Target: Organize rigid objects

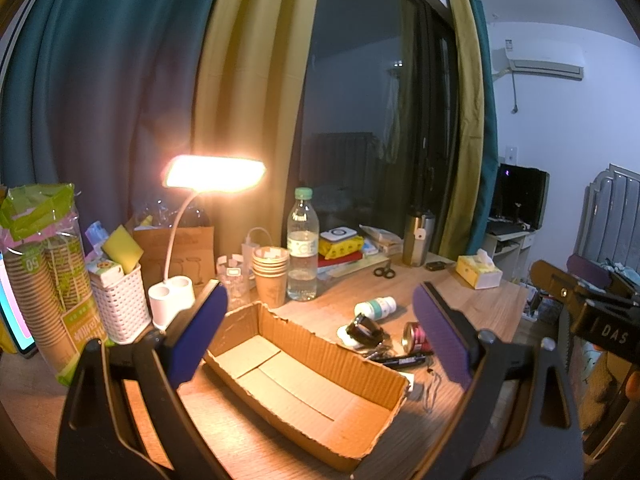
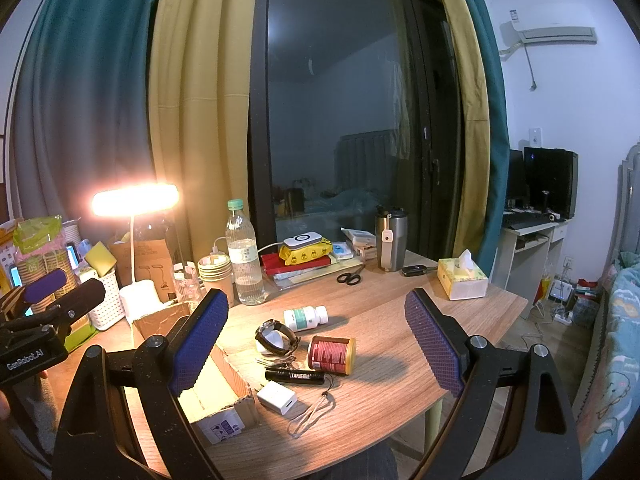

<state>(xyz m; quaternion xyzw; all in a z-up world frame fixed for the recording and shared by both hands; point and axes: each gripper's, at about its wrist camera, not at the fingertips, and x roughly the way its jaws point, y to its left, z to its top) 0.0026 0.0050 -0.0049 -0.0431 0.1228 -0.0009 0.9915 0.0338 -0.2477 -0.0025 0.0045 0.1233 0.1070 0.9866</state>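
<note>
An empty cardboard box [image 1: 304, 384] lies on the wooden desk, right under my open left gripper [image 1: 320, 336]. In the right wrist view its near corner [image 2: 224, 392] sits at the lower left. Loose items lie right of it: a white pill bottle [image 2: 306, 317], a black watch on a white puck [image 2: 276, 338], a red can on its side [image 2: 332, 355], a black flashlight [image 2: 296, 376] with a lanyard, and a white charger cube [image 2: 277, 397]. My right gripper [image 2: 316, 340] hovers open above these items, holding nothing. The left gripper's body [image 2: 44, 320] shows at the far left.
A lit desk lamp [image 1: 216, 174], water bottle [image 1: 303, 244], paper cups [image 1: 271, 276], white basket [image 1: 118, 300] and cup sleeves [image 1: 44, 276] crowd the back left. Scissors [image 2: 349, 277], a steel tumbler [image 2: 391, 238], a tissue box [image 2: 462, 278] and stacked books [image 2: 304, 258] stand further back.
</note>
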